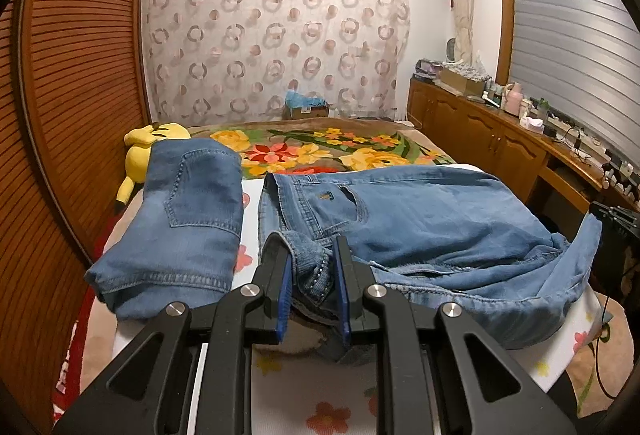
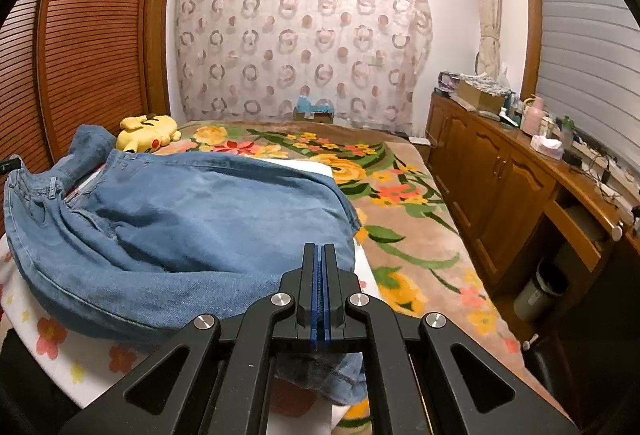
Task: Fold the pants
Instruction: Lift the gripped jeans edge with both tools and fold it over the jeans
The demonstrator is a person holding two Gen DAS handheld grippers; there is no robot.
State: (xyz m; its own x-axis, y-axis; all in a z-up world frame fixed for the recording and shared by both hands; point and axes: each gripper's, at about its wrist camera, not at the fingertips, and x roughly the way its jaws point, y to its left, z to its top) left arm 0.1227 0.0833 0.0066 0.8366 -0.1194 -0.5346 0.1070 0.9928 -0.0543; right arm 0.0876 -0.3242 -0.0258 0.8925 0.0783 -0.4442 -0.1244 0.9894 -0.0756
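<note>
A pair of light blue jeans lies across a white flower-print pad on the bed, with the waist and a front pocket towards the left. My left gripper is shut on the bunched waistband, denim filling the gap between its blue pads. The jeans' right edge rises to my right gripper. In the right wrist view, the right gripper is shut tight, and the jeans spread out to its left while some denim hangs under its fingers.
A second, folded pair of jeans lies left of the held pair. A yellow plush toy sits behind it by the slatted wardrobe doors. A floral blanket covers the bed, and a cluttered wooden sideboard runs along its right side.
</note>
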